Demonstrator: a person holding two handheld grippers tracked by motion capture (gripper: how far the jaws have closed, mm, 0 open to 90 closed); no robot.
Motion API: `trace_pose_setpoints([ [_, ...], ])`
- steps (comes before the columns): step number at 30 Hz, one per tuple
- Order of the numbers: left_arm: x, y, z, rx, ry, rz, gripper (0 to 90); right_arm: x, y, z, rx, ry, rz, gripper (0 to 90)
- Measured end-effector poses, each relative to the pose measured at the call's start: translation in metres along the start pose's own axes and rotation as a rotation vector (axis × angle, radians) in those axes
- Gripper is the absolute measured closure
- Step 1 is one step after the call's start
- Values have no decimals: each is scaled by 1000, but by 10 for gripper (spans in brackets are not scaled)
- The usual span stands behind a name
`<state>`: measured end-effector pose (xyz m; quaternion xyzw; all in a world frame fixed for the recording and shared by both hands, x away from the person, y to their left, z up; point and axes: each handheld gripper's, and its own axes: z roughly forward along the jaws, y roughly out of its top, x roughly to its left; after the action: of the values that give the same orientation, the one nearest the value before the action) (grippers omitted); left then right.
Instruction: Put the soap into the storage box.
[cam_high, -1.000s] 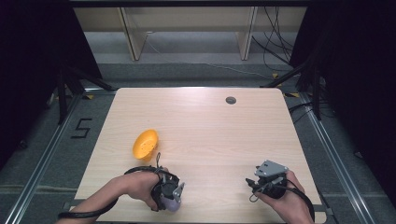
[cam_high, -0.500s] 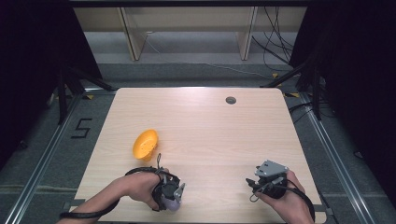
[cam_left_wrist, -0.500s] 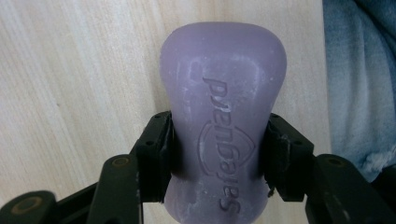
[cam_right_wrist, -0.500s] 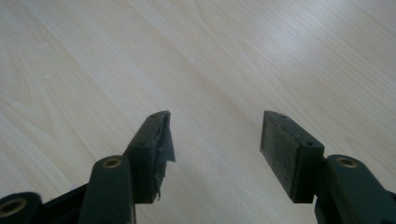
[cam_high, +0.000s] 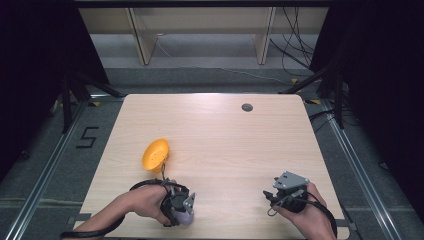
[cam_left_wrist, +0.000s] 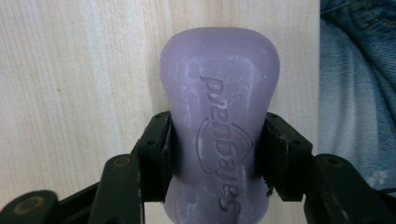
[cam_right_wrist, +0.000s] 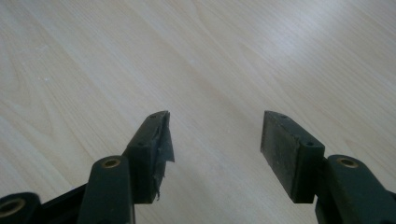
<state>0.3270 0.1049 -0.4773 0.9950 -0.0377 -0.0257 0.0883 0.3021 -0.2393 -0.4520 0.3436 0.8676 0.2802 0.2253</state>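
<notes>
A purple soap bar (cam_left_wrist: 219, 102) with an embossed brand mark lies on the wooden table (cam_high: 225, 140) near its front edge. My left gripper (cam_left_wrist: 217, 140) is shut on it, with both pads pressing on its narrow waist; its jaws have just been closing around the bar. From above, the left gripper (cam_high: 186, 212) and the soap bar (cam_high: 186, 219) sit at the front left under the person's hand. The right gripper (cam_right_wrist: 215, 140) stands open over bare wood with nothing between its pads. In the high view the right gripper (cam_high: 274, 200) rests at the front right.
An orange bowl (cam_high: 155, 154) lies tilted on the table just beyond the left hand. A small dark grommet (cam_high: 247, 107) sits near the far edge. The person's blue jeans (cam_left_wrist: 359, 70) show past the table's front edge beside the soap.
</notes>
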Motion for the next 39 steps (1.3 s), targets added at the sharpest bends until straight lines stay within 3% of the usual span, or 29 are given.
trace_pose_setpoints([
  [1, -1, -1, 0, -21, -4, -21, 483, 0, 0, 0, -3, -1, 2, 431],
  [2, 1, -2, -1, -6, -3, -7, 484, -1, 0, 0, -6, -3, -10, 431],
  [14, -4, -9, -7, -65, 44, -67, 487, -1, 0, -1, -4, -6, -8, 428],
  [20, -2, -16, -15, -163, 74, -168, 487, -2, 0, -1, -12, -7, -6, 428],
  [22, -1, -18, -16, -161, 79, -184, 487, -1, 0, -1, -10, -6, -3, 428],
  [27, 0, -25, -19, -217, 71, -288, 487, 1, 0, -1, -9, -8, 12, 427],
  [29, -1, -27, -21, -290, 86, -368, 488, 0, 0, -1, -11, -6, 7, 427],
  [30, 0, -29, -24, -280, 87, -365, 488, 0, 0, -1, -12, -5, 7, 427],
  [31, 0, -29, -26, -310, 103, -414, 487, -2, 0, -1, -21, -9, -17, 426],
  [34, -2, -31, -29, -366, 121, -563, 487, -1, 0, 0, -22, 0, -4, 426],
  [36, -3, -34, -31, -368, 145, -633, 488, -1, 0, -1, -11, -5, 0, 425],
  [38, -3, -37, -33, -387, 180, -736, 488, -1, 0, -2, -12, -7, -1, 424],
  [39, -2, -38, -34, -378, 207, -752, 487, -1, 0, -2, -13, -6, -2, 424],
])
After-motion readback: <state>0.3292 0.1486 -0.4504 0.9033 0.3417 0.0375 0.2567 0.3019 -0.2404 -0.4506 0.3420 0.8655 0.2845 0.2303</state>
